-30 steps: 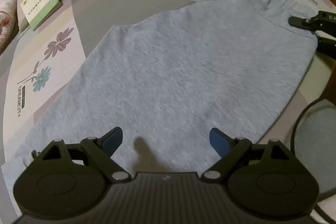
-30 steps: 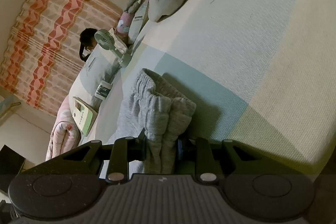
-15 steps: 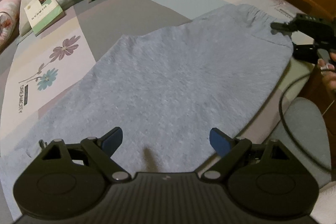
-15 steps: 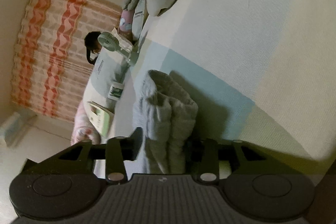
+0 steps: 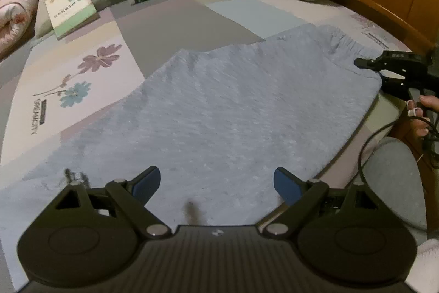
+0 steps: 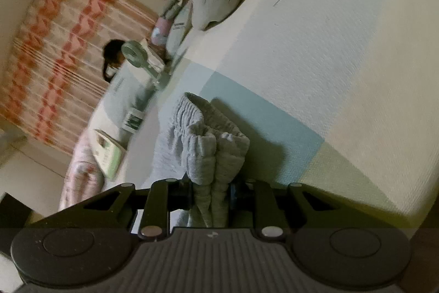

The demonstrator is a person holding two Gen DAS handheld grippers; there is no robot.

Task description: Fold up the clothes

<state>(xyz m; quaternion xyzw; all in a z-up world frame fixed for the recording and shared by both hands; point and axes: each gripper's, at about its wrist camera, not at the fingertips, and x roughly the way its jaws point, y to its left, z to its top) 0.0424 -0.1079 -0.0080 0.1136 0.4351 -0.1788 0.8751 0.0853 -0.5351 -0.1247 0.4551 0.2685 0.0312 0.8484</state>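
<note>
Grey sweatpants [image 5: 233, 106] are lying flat on the patchwork bedsheet [image 5: 153, 26], long axis running from the elastic waistband [image 6: 211, 139] at far right down to the leg end near left. The waistband corner is being clamped in the right gripper [image 6: 211, 195], jaws closing on bunched fabric between the pads. The left gripper [image 5: 216, 181] is being held wide open above the lower leg part, nothing between its fingers. The leg end is judged nearer the left gripper, so that end is likely being lined up for the grab
</note>
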